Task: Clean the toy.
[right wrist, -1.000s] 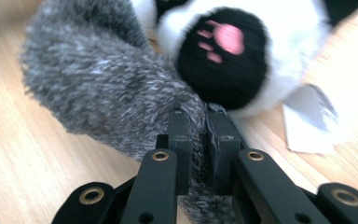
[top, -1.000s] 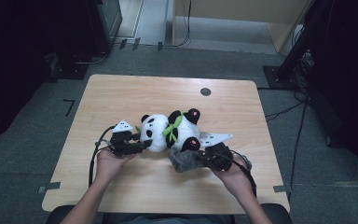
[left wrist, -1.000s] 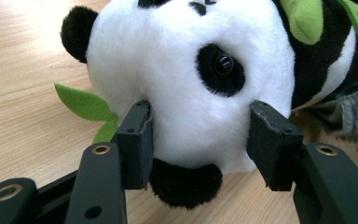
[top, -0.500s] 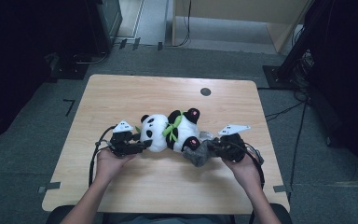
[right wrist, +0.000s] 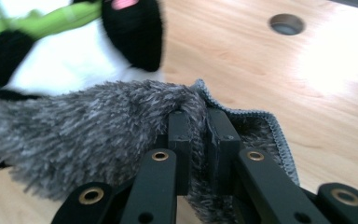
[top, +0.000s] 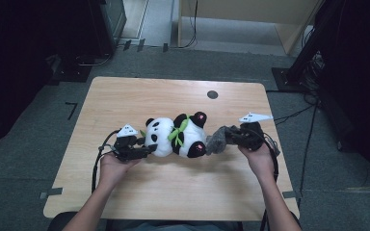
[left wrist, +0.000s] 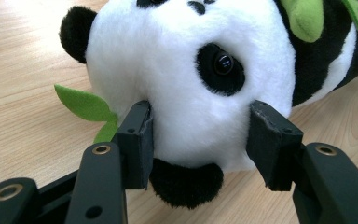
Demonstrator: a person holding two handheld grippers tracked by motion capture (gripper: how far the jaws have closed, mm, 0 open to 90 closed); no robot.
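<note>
On the wooden table [top: 125, 192], near its middle, I see the panda toy [top: 176, 136] lying on its side, its white head toward my left and its black feet with pink soles toward my right; a green bow sits at its neck and a green leaf [left wrist: 85, 103] pokes out beside the head. My left hand-held gripper [top: 144, 150] is closed on the panda's head; in the left gripper view the two black pads [left wrist: 137, 135] press into the white plush on either side, below the black eye patch, with a black ear under them; the jaws stand at a middling width, held apart by the head. My right hand-held gripper [top: 233, 137] is clamped on the grey fuzzy cloth [top: 217, 139]; in the right gripper view the pads are nearly together with a fold of the cloth [right wrist: 98, 126] pinched between them, its stitched edge showing on the right. From above, the cloth stretches from those jaws to the panda's feet and touches them; a round hole [top: 212, 94] sits in the table beyond the toy, well apart from it.
</note>
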